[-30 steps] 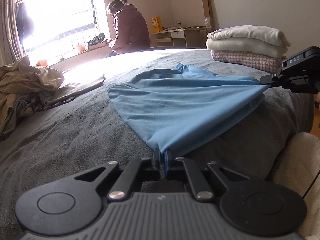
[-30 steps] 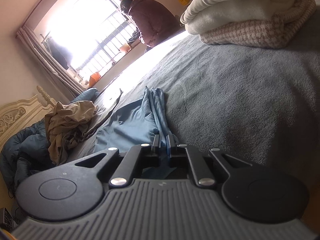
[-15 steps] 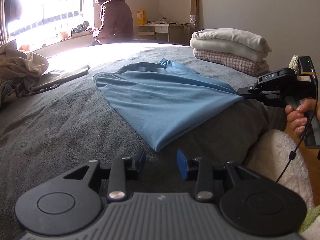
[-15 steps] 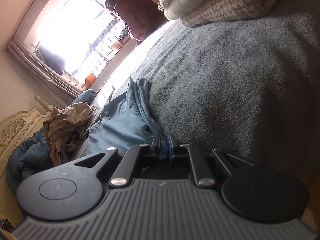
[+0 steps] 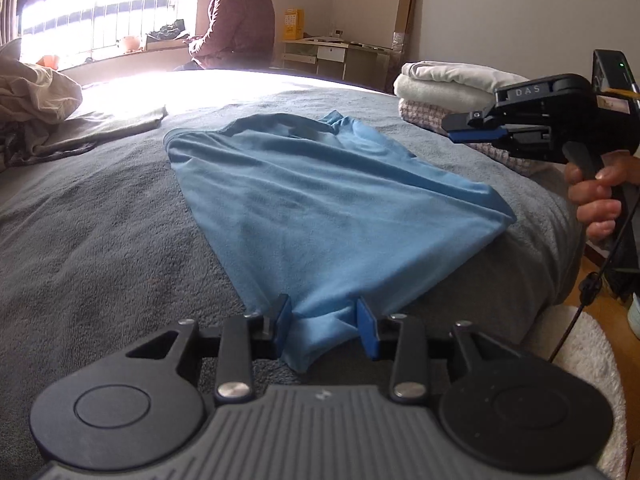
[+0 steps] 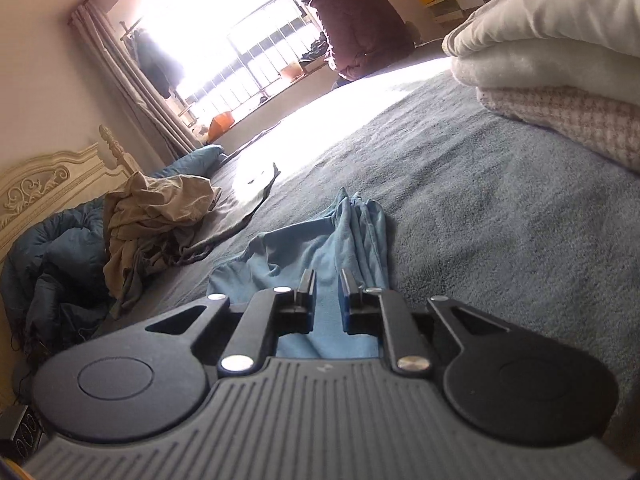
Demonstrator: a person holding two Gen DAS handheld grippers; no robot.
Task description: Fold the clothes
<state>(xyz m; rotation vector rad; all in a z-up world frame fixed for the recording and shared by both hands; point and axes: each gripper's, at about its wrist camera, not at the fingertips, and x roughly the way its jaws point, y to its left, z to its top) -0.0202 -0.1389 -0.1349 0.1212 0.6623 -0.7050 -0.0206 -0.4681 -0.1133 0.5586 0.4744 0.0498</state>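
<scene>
While the blue garment [image 5: 320,208] lies spread on the grey bedspread [image 5: 100,240], the left gripper [image 5: 325,320] stands apart, a corner loose between its pads; the right gripper [image 6: 327,294] is opening, clear of cloth. Risk — the near corner overhangs the bed edge and could slide. Folded stack [image 5: 448,84] crowds the right.

A bright barred window [image 6: 236,60] floods the pale-walled room; a white desk [image 5: 332,56] stands beyond.
</scene>
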